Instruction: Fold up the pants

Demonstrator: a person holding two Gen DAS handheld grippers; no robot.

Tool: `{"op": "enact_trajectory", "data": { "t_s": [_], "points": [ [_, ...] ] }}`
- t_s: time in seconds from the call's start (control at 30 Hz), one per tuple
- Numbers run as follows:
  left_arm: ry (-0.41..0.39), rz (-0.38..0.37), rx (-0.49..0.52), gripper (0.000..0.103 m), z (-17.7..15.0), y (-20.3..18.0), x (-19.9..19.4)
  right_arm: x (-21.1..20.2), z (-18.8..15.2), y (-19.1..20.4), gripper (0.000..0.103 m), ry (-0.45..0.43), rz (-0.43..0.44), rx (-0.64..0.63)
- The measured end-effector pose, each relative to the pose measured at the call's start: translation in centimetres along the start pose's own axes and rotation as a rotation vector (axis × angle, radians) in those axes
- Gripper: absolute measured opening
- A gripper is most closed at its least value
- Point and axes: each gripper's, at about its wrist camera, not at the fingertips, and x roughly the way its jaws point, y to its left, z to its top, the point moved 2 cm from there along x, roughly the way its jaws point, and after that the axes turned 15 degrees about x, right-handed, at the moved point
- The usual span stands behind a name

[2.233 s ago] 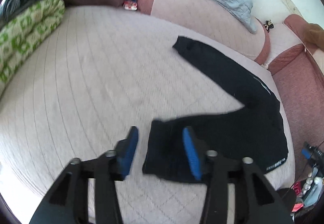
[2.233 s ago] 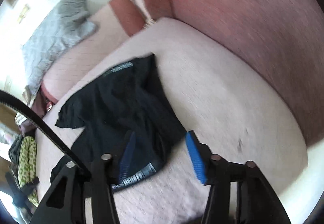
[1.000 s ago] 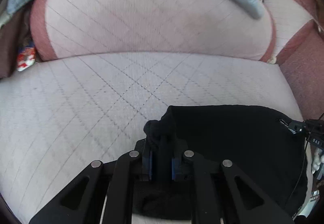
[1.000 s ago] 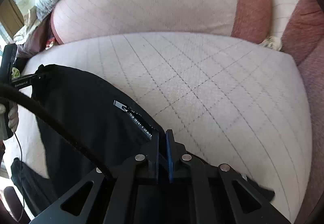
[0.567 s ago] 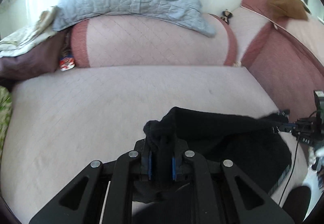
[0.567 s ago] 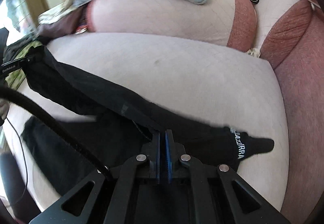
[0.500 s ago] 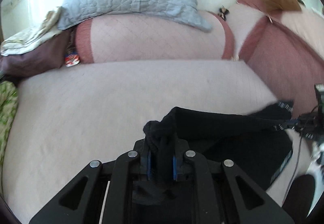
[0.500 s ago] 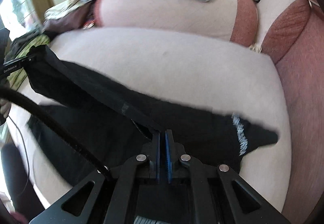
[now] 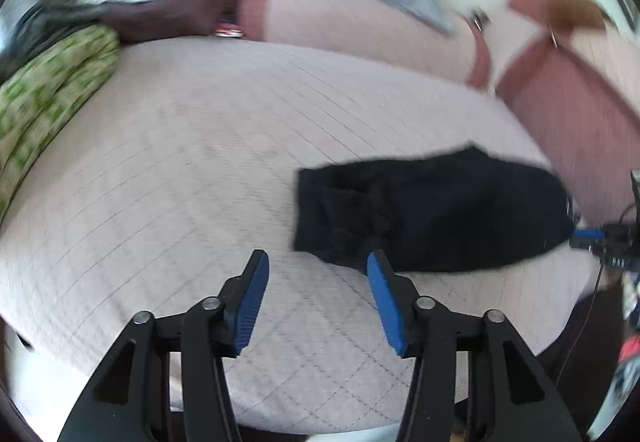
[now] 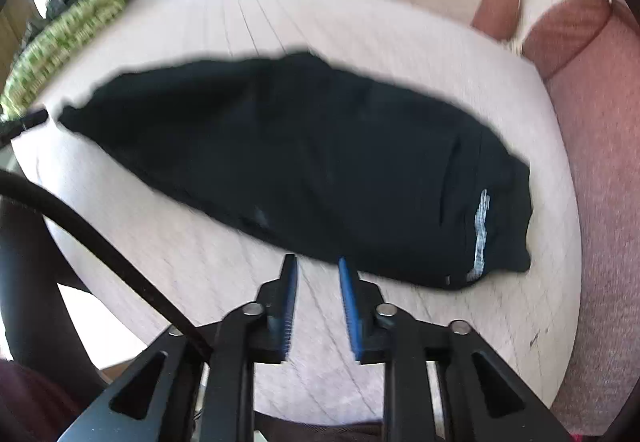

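Black pants released, lying folded on the pale quilted sofa seat.

The black fabric pants (image 10: pixel 320 162) lie as one long bundle toward the seat's (image 9: pixel 200 170) front edge and right end, by the reddish armrest (image 10: pixel 600 122). The left gripper (image 9: pixel 316 266) has just been opening and stands wide, empty; the right gripper (image 10: pixel 318 270), also just opening, shows a narrow empty gap.
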Motion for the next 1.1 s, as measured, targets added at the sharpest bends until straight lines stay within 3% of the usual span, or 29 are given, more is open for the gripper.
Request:
{"op": "enact_trajectory", "data": {
  "t_s": [0.13,0.27,0.37,0.4,0.5,0.63,0.67,0.7,0.73,0.97,1.1],
  "points": [
    [-0.080,-0.021,-0.206,0.061,-0.3,3.7,-0.6,-1.9,3.0,3.7,0.033,-0.078,0.170,0.018],
    [-0.151,-0.081,-0.418,0.062,-0.3,7.1,1.0,-1.2,5.7,11.5,0.034,-0.083,0.357,-0.030],
    [-0.187,-0.035,-0.480,0.062,-0.1,8.6,2.3,0.9,7.2,18.5,0.050,-0.059,0.423,-0.084],
    [-0.191,-0.003,-0.479,0.062,-0.4,8.9,2.9,1.7,7.8,20.0,0.056,-0.047,0.435,-0.088],
    [-0.139,0.055,-0.487,0.062,-1.5,9.6,4.5,5.0,9.2,25.2,0.059,-0.018,0.401,-0.112],
    [-0.152,-0.023,-0.579,0.062,-2.3,11.2,5.0,9.8,10.2,29.0,0.062,0.014,0.271,-0.187],
    [-0.156,-0.035,-0.585,0.062,-2.3,11.3,5.0,10.9,10.3,29.1,0.056,0.036,0.234,-0.201],
    [-0.159,-0.051,-0.589,0.062,-2.4,11.3,5.0,11.7,10.3,28.8,0.025,0.070,0.236,-0.201],
    [-0.160,-0.057,-0.589,0.062,-2.4,11.3,5.0,12.2,10.2,28.5,0.020,0.091,0.256,-0.182],
    [-0.181,-0.141,-0.637,0.063,-2.5,11.9,5.4,10.9,11.8,28.3,0.015,0.013,0.285,-0.119],
    [-0.208,-0.169,-0.663,0.066,-2.8,12.2,5.2,11.7,13.9,29.9,0.015,0.026,0.332,-0.068]
  ]
}}
